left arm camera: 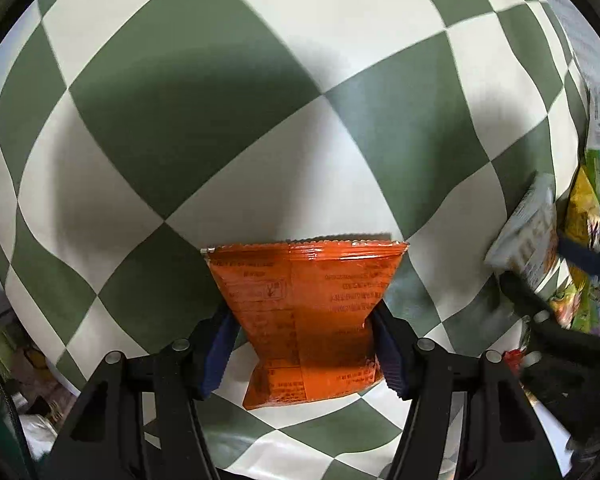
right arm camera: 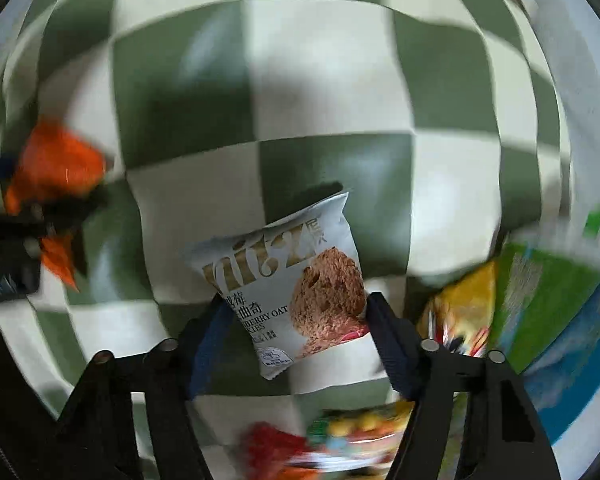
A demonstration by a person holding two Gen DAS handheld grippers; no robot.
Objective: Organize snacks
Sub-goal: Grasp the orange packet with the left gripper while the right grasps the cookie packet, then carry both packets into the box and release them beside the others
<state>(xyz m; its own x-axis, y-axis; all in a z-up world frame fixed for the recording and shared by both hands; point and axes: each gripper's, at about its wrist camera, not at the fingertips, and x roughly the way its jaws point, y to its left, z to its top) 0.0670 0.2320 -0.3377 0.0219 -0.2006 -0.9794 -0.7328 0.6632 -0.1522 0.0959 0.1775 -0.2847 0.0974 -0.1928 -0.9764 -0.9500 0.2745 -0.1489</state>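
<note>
Orange packet (left arm camera: pixel 306 320) pinched at its waist, white cookie pouch (right arm camera: pixel 290 280) — tilted

This looks like a home, most likely a dining or living room table. The surface is covered with a soft checkered cloth (left arm camera: pixel 228 128) in green and white, the kind used on a household table, and small retail snack packets (right arm camera: pixel 512 300) lie in a loose pile at its edge. At the lower left of the left wrist view, blurred household clutter (left arm camera: pixel 28 380) shows beyond the table.
</note>
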